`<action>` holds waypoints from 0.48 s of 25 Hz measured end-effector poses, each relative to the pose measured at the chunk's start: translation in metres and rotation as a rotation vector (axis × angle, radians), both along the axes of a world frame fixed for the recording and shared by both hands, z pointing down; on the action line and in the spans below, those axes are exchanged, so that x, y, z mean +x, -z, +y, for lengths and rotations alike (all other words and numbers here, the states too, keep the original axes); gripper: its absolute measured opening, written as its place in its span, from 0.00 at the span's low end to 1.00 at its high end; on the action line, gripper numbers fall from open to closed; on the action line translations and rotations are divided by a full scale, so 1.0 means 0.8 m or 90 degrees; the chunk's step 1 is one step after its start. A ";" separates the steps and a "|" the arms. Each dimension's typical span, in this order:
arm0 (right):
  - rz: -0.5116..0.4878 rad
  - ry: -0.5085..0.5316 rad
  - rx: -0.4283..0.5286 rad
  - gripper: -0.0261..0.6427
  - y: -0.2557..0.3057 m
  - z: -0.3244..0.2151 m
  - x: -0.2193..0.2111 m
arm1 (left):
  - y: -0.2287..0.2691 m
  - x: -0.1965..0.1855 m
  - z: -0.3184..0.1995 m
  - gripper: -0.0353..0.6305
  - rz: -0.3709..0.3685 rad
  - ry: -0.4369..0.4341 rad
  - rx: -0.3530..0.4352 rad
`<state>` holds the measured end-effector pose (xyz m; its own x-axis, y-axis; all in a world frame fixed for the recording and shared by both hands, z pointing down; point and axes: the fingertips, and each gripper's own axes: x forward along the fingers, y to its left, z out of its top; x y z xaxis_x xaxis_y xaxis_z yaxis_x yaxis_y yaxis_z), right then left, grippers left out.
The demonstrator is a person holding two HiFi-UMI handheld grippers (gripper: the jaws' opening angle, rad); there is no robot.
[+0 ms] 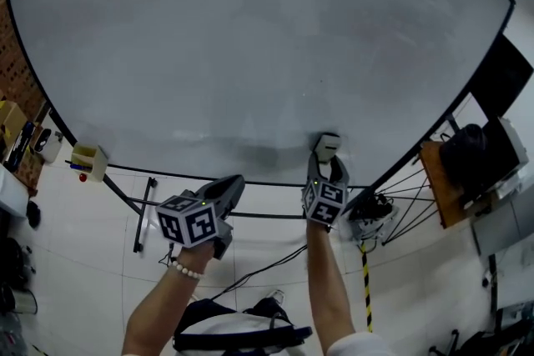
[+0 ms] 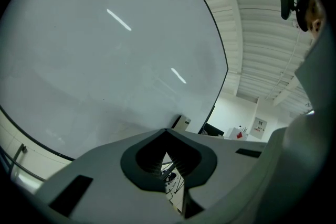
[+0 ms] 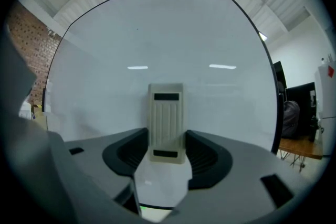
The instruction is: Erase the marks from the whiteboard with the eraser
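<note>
My right gripper (image 3: 166, 140) clamps the beige ribbed rectangular plastic eraser (image 3: 167, 115) near the lower edge of the large white whiteboard (image 1: 250, 37), long axis running up the board (wiping face hidden). My left gripper (image 2: 167, 138) is clenched on nothing.

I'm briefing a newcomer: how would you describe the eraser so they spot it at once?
Find the big whiteboard filling the head view, then follow its lower edge to the right hand-held gripper. The eraser is the beige ribbed block clamped between its jaws; the left hand-held gripper is shut on nothing.
</note>
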<state>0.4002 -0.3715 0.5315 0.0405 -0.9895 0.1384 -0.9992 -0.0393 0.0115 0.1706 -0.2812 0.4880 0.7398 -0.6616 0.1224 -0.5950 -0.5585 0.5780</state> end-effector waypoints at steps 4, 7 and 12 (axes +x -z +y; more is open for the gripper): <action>-0.001 0.000 -0.005 0.42 -0.002 -0.002 -0.058 | -0.001 -0.064 0.001 0.05 -0.001 0.010 -0.003; -0.002 -0.015 -0.001 0.42 -0.001 -0.005 -0.088 | 0.000 -0.101 0.000 0.05 -0.009 0.007 -0.002; -0.011 -0.025 0.006 0.42 0.000 -0.006 -0.130 | 0.001 -0.151 0.001 0.05 -0.016 0.013 -0.004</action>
